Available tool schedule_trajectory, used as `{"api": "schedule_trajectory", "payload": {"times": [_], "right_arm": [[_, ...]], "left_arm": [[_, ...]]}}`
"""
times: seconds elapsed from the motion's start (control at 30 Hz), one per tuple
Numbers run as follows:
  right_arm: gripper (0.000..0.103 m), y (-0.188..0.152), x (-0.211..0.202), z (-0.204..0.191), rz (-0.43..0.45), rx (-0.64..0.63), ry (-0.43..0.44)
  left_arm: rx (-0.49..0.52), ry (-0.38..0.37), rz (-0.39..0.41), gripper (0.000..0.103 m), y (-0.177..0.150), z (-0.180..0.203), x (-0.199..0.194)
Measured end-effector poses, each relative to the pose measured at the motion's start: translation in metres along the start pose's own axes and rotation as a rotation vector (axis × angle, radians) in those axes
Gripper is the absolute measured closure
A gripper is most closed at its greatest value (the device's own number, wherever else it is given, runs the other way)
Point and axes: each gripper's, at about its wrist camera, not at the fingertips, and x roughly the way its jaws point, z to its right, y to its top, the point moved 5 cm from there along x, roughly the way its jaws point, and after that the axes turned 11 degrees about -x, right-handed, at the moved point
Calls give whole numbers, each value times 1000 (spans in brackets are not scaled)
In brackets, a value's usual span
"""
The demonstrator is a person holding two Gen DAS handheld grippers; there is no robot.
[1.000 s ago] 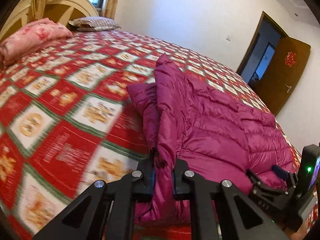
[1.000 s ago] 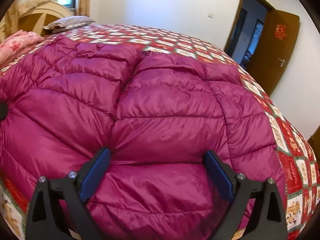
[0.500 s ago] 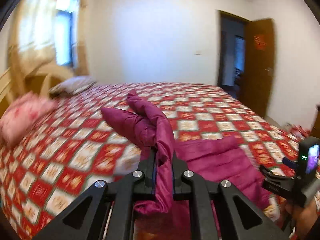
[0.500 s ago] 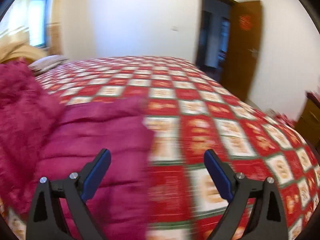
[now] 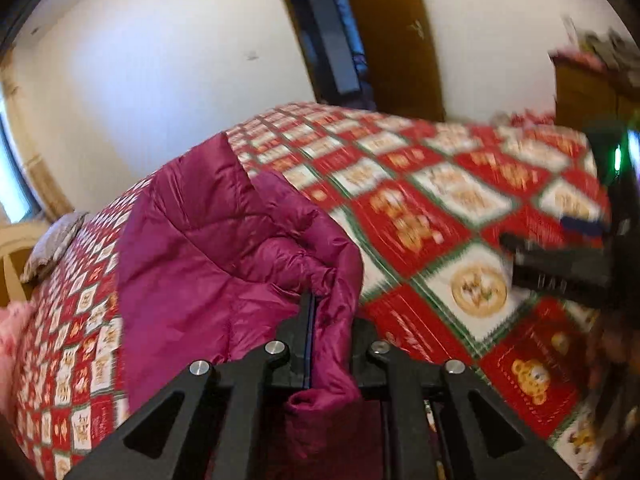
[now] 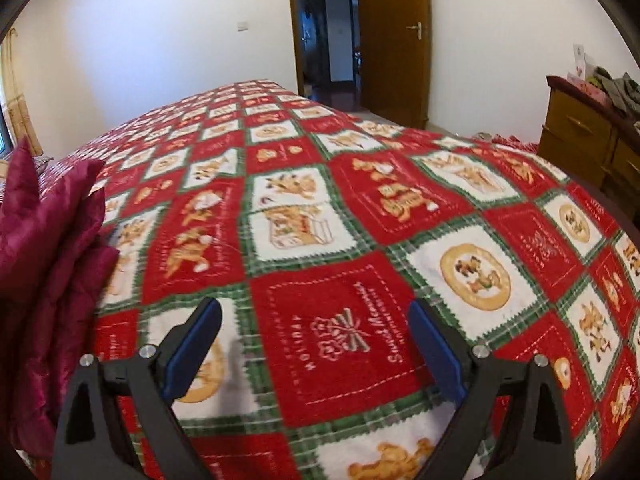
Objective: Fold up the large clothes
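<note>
A magenta quilted down jacket (image 5: 224,248) lies bunched on the red, white and green patchwork bedspread (image 5: 440,184). My left gripper (image 5: 332,312) pinches a fold of the jacket's edge between its jaws, which are just starting to open; the fabric hangs down past the fingers. In the left wrist view my right gripper (image 5: 560,272) is a blurred dark shape at the right edge. In the right wrist view the right gripper (image 6: 316,320) stands open over bare bedspread (image 6: 340,216), nothing between its blue pads. There the jacket (image 6: 48,248) shows only at the left edge.
A brown door (image 6: 394,40) stands open beside a dark doorway at the far wall. A wooden dresser (image 6: 588,136) with piled items stands at the right. A striped pillow (image 5: 52,240) and a pink pillow (image 5: 12,336) lie at the bed's head, left.
Both views have swung right across the bed. The left gripper carried the pinched jacket edge along. The right gripper left the jacket and now hovers over bare bedspread, still open.
</note>
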Motion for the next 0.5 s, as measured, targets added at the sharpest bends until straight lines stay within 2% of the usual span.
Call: {"api": "schedule_trajectory", "payload": {"times": [0.1,0.13,0.33,0.5], "right_arm": [[7,-5,10,7,-19,8,5],[7,-6,11,9,-15,9,19],[7,-8,11,7,-16,-2,19],[10,-7,11,9,-33,-12,20]], "left_arm": [[48,25,-9,79,-6,18,6],[58,24,-4,71,-5,21,4],[126,61,80,38,10,35,-32],[88,55,141,34,27,20,-69]]}}
